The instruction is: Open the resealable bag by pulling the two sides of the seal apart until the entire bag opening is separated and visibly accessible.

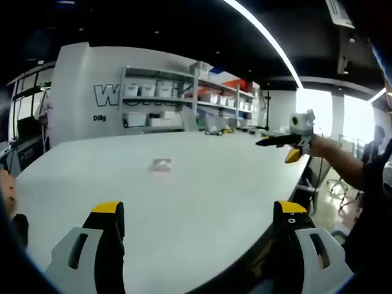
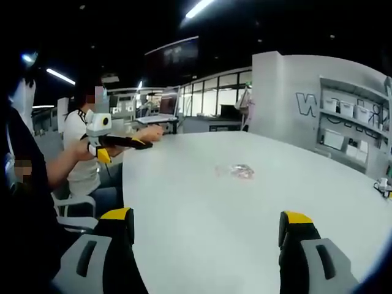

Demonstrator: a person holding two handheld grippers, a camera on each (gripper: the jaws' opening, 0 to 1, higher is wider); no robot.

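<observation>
We have not begun: one bag [image 1: 161,165] lies flat and untouched mid-table [image 1: 202,202], at 12 o'clock from both grippers and well apart from them. Our left gripper [image 1: 199,223] and right gripper [image 2: 208,229] each gape wide, holding nothing. Reaching, gripping the seal and pulling it apart all remain.

Opposite edges — both face table [image 1: 202,184]; far

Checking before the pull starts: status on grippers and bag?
Left gripper and right gripper open, holding nothing, above the near table edge. Resealable bag lies flat mid-table, untouched. Nothing in the way.
</observation>
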